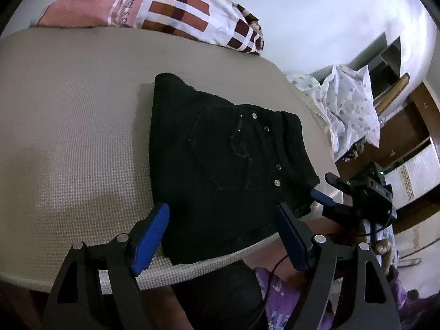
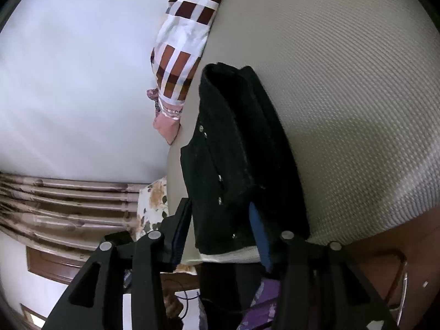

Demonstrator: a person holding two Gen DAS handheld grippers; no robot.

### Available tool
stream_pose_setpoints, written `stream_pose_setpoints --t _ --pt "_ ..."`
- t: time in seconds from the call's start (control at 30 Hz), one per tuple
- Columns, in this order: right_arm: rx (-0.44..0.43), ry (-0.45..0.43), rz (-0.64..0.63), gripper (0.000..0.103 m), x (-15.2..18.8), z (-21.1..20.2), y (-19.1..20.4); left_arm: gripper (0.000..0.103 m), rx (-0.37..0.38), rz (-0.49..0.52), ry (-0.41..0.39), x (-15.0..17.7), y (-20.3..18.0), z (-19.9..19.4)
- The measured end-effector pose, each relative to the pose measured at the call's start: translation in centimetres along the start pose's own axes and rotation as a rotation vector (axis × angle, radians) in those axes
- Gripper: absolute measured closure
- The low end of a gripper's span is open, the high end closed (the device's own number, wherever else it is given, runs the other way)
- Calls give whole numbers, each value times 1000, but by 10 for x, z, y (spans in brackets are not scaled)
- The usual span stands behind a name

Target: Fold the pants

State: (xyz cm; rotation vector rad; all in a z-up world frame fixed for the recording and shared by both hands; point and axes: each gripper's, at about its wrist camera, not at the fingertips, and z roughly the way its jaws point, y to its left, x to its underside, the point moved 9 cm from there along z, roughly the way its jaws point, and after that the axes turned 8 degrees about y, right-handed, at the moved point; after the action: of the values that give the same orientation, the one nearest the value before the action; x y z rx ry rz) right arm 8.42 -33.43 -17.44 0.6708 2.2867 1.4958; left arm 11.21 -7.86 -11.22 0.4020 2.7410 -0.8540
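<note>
The black pants (image 1: 220,159) lie folded into a compact rectangle on the beige textured bed (image 1: 68,137), near its front right corner. Silver rivets and a back pocket show on top. My left gripper (image 1: 222,222) is open, its blue fingers (image 1: 150,236) straddling the near edge of the pants without holding them. My right gripper (image 1: 320,189) shows at the right of this view, at the pants' right edge. In the right wrist view the pants (image 2: 242,159) lie ahead on the bed (image 2: 357,110), and my right gripper (image 2: 220,214) is open around their near end.
A plaid brown, pink and white cloth (image 1: 170,11) lies at the bed's far edge, also in the right wrist view (image 2: 181,55). A white dotted cloth (image 1: 349,110) hangs beside the bed. Wooden furniture (image 1: 407,137) stands at right. The person's purple clothing (image 1: 280,297) is below.
</note>
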Motion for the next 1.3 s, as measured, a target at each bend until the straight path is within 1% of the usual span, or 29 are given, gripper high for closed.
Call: stream_pose_setpoints --t 0.07,0.13,0.17,0.2,0.23,0.27,0.33,0.37,0.4,0.43,0.5,0.53,0.57,0.6,0.63,0.67,0.7,0.8,0.87,0.9,0.97,1.03,1.07,1.13,1.27,1.3 --pt "42 -20 -45 57 2 2 10 25 5 -14 7 1 2 2" --pt "120 -40 -141 57 6 1 22 25 8 -18 5 2 3 1" --pt "152 -46 -182 56 8 2 25 25 8 -16 2 2 3 0" --pt "167 -43 -197 53 10 4 24 25 8 -15 -2 2 3 -1" --pt "177 -29 -176 53 9 7 15 25 7 -16 -4 1 4 -1" --pt "178 -20 -142 55 8 8 8 25 7 -22 -3 1 5 -1" --pt "87 -31 -36 55 4 2 -1 25 18 -35 -3 0 7 -1" --pt "58 -35 1 54 1 -1 -1 25 25 -41 -4 0 8 -1" --pt "49 -49 10 53 0 -4 1 25 26 -43 -4 0 8 -1" --pt "57 -77 0 53 -3 -9 4 25 24 -44 -4 0 9 0" --pt "126 -125 -42 52 -11 -14 6 25 20 -42 0 1 9 1" --pt "133 -103 -34 52 -11 -8 3 25 19 -42 5 1 9 2" --pt "107 -64 -20 52 -7 1 2 25 18 -40 7 1 8 2" --pt "111 -66 -32 52 -6 2 4 25 16 -37 5 0 8 2" --pt "142 -71 -74 55 -4 1 10 25 12 -33 0 0 7 1" --pt "173 -77 -115 60 -3 -1 16 25 9 -30 -2 -1 8 1" --pt "182 -79 -138 63 -2 -1 21 25 6 -31 -1 -1 8 1" --pt "154 -86 -168 64 -1 -4 36 25 13 -51 9 -1 12 4" --pt "137 -61 -174 64 -2 0 41 25 18 -60 13 0 13 5" --pt "160 -13 -153 64 0 8 33 25 17 -60 14 0 14 5" --pt "223 17 -115 64 1 18 17 25 15 -59 13 0 15 4" --pt "194 16 -87 66 4 21 8 25 15 -60 10 1 15 3" --pt "177 8 -80 71 3 21 8 25 12 -61 14 1 16 4" --pt "191 4 -85 87 1 22 6 25 4 -61 20 1 16 4" --pt "98 -35 -79 89 6 9 20 25 -16 -45 15 0 15 0" --pt "54 -37 -60 89 10 4 26 24 -18 -40 4 -2 14 -4"
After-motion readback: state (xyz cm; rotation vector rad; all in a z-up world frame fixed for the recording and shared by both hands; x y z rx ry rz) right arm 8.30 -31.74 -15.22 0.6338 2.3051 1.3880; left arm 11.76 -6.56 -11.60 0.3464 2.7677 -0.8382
